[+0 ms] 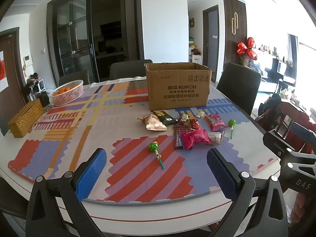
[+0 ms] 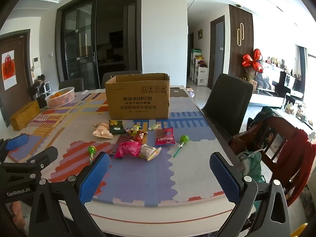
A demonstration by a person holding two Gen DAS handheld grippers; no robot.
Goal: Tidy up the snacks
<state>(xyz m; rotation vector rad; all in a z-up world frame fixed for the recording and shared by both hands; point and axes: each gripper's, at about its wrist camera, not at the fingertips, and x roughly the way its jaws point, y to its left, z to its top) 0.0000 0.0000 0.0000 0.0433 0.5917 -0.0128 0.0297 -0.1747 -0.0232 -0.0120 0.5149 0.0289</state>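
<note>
Presently, scene: a tabletop (image 1: 59, 138) under a patterned mat, seen from its near edge.
Left tongs (image 1: 157, 174): spread wide apart, holding nothing, hovering above the near edge of the tabletop.
Right tongs (image 2: 160, 175): likewise wide apart and empty, just beside the left ones.
Cardboard box (image 1: 177, 86): open-topped, upright, at the far middle of the tabletop.
Snacks (image 1: 183, 127): a loose cluster of wrapped packets lying on the mat in front of the box, none inside it as far as can be seen.
Near lollipop (image 1: 156, 152): green-headed, lying apart from the cluster, closest to the left tongs.
Far lollipop (image 2: 182, 142): green-headed, at the right side of the cluster.
Basket of oranges (image 1: 67, 92): far left, beside a woven box (image 1: 25, 118).
</note>
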